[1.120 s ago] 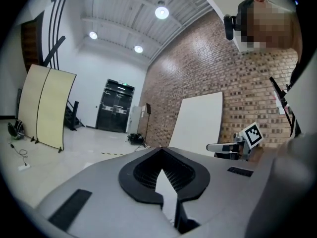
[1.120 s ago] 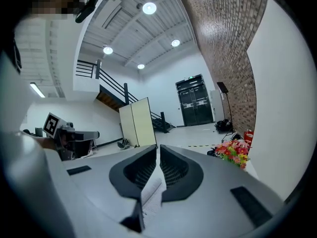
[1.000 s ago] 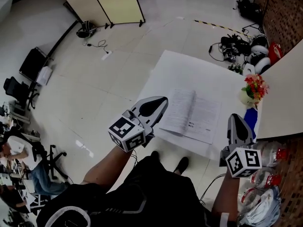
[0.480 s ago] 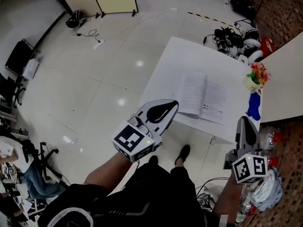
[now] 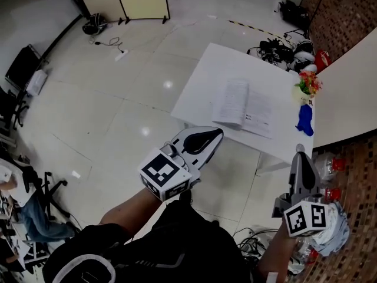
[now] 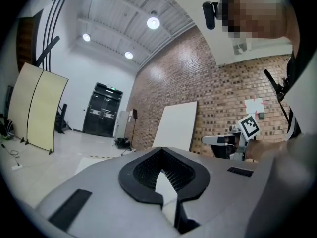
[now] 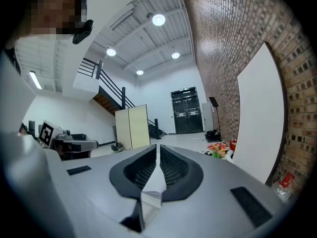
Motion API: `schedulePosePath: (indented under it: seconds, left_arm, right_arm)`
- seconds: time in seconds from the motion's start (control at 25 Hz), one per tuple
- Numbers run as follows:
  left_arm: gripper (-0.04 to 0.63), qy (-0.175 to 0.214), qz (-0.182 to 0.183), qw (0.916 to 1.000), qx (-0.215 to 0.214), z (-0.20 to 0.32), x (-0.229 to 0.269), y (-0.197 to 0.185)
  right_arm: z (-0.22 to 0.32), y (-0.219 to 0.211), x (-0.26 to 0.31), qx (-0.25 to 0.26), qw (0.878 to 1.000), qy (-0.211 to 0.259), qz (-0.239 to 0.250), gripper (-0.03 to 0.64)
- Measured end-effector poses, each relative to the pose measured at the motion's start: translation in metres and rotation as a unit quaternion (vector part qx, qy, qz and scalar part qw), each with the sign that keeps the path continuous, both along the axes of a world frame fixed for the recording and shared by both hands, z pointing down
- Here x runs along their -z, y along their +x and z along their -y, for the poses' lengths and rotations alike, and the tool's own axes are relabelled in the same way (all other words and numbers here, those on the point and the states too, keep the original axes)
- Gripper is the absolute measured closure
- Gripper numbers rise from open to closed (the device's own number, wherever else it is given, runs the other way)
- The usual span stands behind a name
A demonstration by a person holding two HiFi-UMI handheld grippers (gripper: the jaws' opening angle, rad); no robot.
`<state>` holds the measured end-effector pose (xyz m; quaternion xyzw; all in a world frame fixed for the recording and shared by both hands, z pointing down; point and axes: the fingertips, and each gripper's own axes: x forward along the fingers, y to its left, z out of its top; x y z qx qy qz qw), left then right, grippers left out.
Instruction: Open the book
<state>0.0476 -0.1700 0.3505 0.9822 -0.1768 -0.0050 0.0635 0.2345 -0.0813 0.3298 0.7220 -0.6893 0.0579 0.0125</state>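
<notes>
Head view first, Sam says; where is the book [image 5: 244,104]?

Lee: It lies flat on the white table [image 5: 215,69], near the side with the flowers [image 5: 306,86]; I can see two pages with print on them, so I think it is already open.

Sam: And the claws?

Lee: Both hang over the floor [image 5: 118,117], well apart from the table and not touching the book; the left gripper [image 5: 213,135] points toward the table's near edge; the right gripper [image 5: 300,158] is off to the side, near some bottles.

Sam: Are they holding anything?

Lee: No; in the left gripper view the two jaws are pressed together with nothing between them; in the right gripper view the jaws are together too, with only a thin line between them, and nothing in there.

Sam: So which step is this?

Lee: I think the opening is done, or nearly; the claws are just away from the book.

Sam: And if a page still needs turning?

Lee: Then a claw must come up to the table, spread its jaws, and catch a page edge softly; thin paper can tear or slip.
</notes>
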Motion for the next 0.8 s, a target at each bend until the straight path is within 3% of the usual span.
schedulePosePath:
  seconds: [0.24, 0.4, 0.8]
  left_arm:
    - [0.592, 0.001, 0.000, 0.9994, 0.034, -0.103, 0.014, 0.013]
    - [0.594, 0.029, 0.032, 0.9985, 0.035, -0.170, 0.013, 0.026]
    - [0.594, 0.015, 0.022, 0.9995, 0.018, -0.279, 0.014, -0.035]
  right_arm:
    - [-0.096, 0.003, 0.004, 0.054, 0.998, 0.010, 0.006, 0.611]
    - [-0.145, 0.011, 0.006, 0.074, 0.997, 0.014, 0.005, 0.611]
    - [-0.221, -0.054, 0.015, 0.083, 0.996, 0.033, 0.015, 0.611]
